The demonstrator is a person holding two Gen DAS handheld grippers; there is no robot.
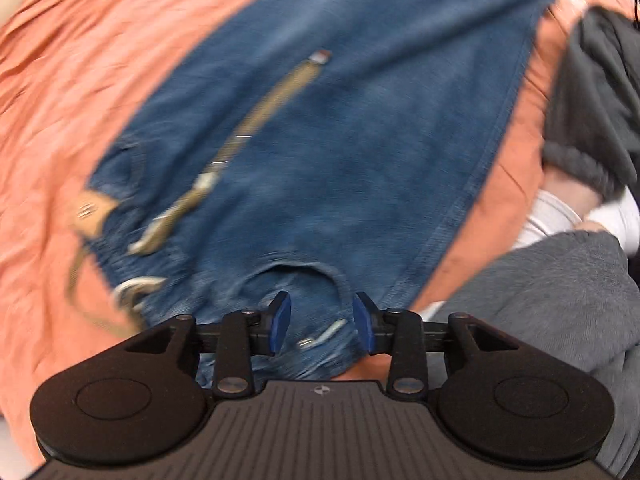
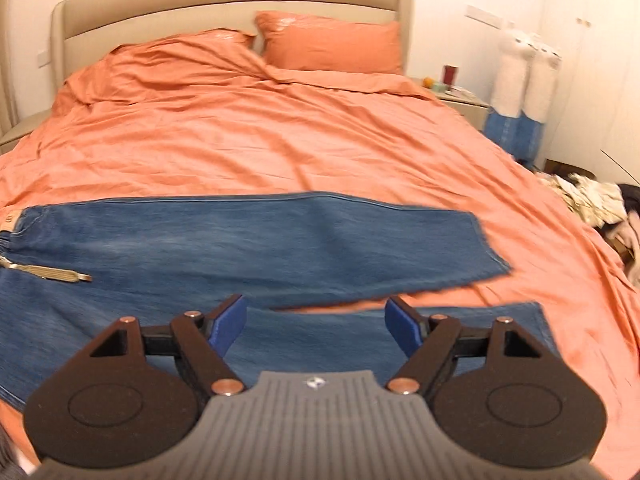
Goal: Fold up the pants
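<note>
Blue denim pants [image 2: 256, 248] lie spread flat across the near part of an orange, wrinkled bed sheet [image 2: 280, 140], waist toward the left and the two legs running to the right, their hems just apart. A tan woven belt [image 1: 256, 120] lies along the denim from the waist. The left gripper [image 1: 322, 322] is tipped steeply downward over the waistband end, its blue-padded fingers [image 1: 282, 320] set apart with a fold of denim lying between them; whether the pads touch the cloth cannot be told, since this view is smeared by motion. The right gripper [image 2: 316, 326] is held low and nearly level over the near leg, looking along the bed toward the beige padded headboard [image 2: 232, 4], its blue pads [image 2: 228, 326] spread wide with nothing between them. In the left wrist view the belt buckle and waist details are blurred, and the person's grey-clothed body [image 1: 560, 300] fills the right edge. In the right wrist view the waist is cut off at the left border. An orange pillow [image 2: 332, 46] lies against the headboard.
</note>
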